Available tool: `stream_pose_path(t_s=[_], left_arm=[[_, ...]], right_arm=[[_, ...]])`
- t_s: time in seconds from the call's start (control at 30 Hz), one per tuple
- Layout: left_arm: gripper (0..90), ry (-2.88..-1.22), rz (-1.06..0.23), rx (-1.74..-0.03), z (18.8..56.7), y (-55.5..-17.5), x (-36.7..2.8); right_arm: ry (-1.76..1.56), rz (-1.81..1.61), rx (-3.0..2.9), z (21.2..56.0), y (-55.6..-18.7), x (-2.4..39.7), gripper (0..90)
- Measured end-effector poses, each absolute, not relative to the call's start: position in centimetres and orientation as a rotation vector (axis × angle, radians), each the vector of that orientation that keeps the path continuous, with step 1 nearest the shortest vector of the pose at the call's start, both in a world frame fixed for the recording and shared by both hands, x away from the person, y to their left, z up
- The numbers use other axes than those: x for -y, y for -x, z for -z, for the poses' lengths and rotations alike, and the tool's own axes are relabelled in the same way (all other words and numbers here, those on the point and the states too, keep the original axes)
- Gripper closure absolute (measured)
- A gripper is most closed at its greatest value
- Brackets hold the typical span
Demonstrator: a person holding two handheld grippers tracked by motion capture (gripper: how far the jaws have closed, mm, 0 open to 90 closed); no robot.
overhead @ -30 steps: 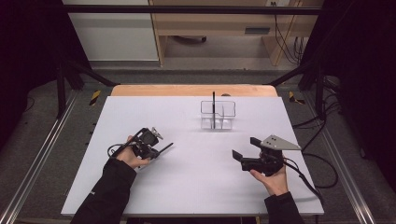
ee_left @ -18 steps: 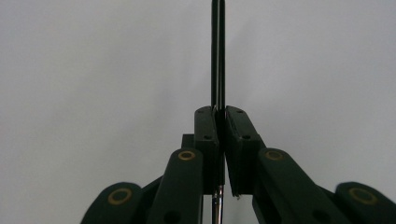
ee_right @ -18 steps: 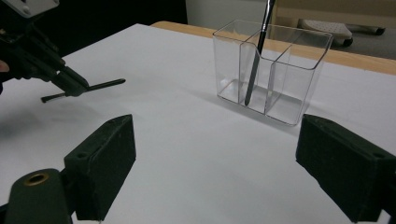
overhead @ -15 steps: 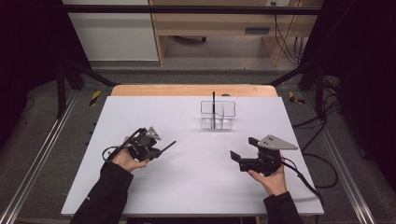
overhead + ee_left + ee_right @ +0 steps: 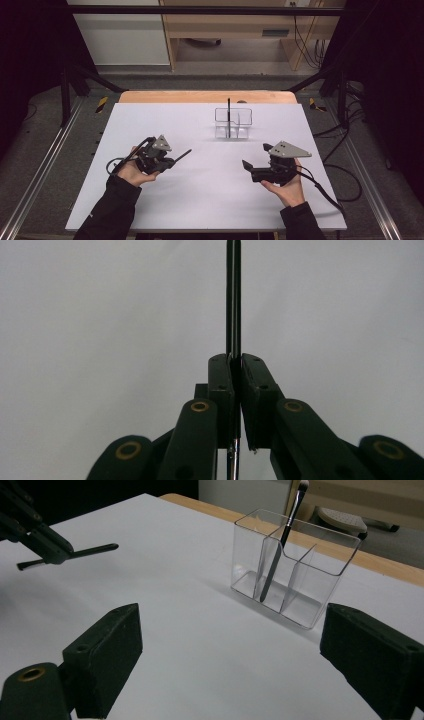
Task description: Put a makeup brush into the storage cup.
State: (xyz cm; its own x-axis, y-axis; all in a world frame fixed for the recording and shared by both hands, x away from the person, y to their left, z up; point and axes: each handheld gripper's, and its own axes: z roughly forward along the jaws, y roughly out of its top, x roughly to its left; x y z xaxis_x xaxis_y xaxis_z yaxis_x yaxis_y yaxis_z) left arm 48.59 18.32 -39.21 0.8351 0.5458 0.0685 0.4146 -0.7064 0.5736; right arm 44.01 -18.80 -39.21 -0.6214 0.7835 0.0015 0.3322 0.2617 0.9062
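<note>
My left gripper (image 5: 173,160) hangs a little above the left half of the white table (image 5: 210,205), shut on a thin black brush (image 5: 185,154) that pokes out toward the right. In the left gripper view the pads (image 5: 222,382) pinch the brush handle (image 5: 233,300). My right gripper (image 5: 254,161) hovers at the right, open, with nothing between its jaws, and points left. A clear divided holder (image 5: 233,123) stands at the far middle with a second black brush (image 5: 228,111) upright in it. The right gripper view shows the holder (image 5: 300,580), its brush (image 5: 279,547) and the held brush (image 5: 92,550).
A wooden strip (image 5: 205,96) runs along the table's far edge. Metal rails (image 5: 45,165) flank both sides, and cables (image 5: 340,175) trail off at the right. Behind the table stand a white cabinet (image 5: 120,30) and a wooden desk.
My left gripper has lifted a little with the brush still pinched, and its grey top plate shows more. The right gripper has stayed where it was.
</note>
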Motion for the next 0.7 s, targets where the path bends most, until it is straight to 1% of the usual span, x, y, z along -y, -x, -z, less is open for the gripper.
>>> stream_pose_path(t_s=[0.33,0.7], left_arm=[[83.3,-2.441,-0.319,-0.612,37.7,-47.5,-17.5],[83.3,-2.424,-0.325,-0.536,36.3,-46.9,-16.4]], right_arm=[[-0.912,-1.246,-2.133,37.1,-44.1,17.2,10.4],[-0.803,-1.14,-2.182,35.8,-44.2,15.2,11.1]])
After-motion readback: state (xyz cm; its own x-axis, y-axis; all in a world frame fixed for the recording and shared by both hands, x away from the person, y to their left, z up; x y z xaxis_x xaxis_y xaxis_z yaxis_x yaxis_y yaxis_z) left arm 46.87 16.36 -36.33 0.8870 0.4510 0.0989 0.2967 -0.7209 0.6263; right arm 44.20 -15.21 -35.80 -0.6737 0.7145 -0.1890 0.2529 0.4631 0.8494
